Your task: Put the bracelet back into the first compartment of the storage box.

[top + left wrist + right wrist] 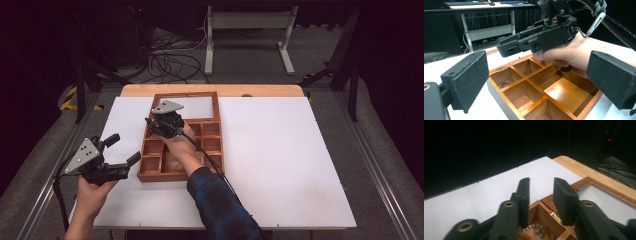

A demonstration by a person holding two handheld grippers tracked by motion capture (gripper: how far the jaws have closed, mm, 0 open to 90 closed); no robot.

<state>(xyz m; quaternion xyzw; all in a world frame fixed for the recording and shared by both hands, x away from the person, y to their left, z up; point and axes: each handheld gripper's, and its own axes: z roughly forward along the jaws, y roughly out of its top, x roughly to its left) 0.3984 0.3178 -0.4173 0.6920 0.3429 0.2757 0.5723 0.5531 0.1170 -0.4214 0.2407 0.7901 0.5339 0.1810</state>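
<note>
Wooden box [181,145] under right gripper [541,197], jaws parted | left gripper [122,150] beside, released

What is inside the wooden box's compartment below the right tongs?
Beads lie in that corner compartment of the wooden box, pale and orange ones. The right tongs stand open above, covering the rest of the floor.

Black claws [122,150], grey triangular plates; dark, seemingly plaid blue sleeve [220,205].

We count one wooden box [216,150] with its one glass-paned lid [199,106] open, one white board [280,160] beneath, two grippers, left [122,148] and right [506,47], and one cluster of beads [536,231] in a corner compartment.
</note>
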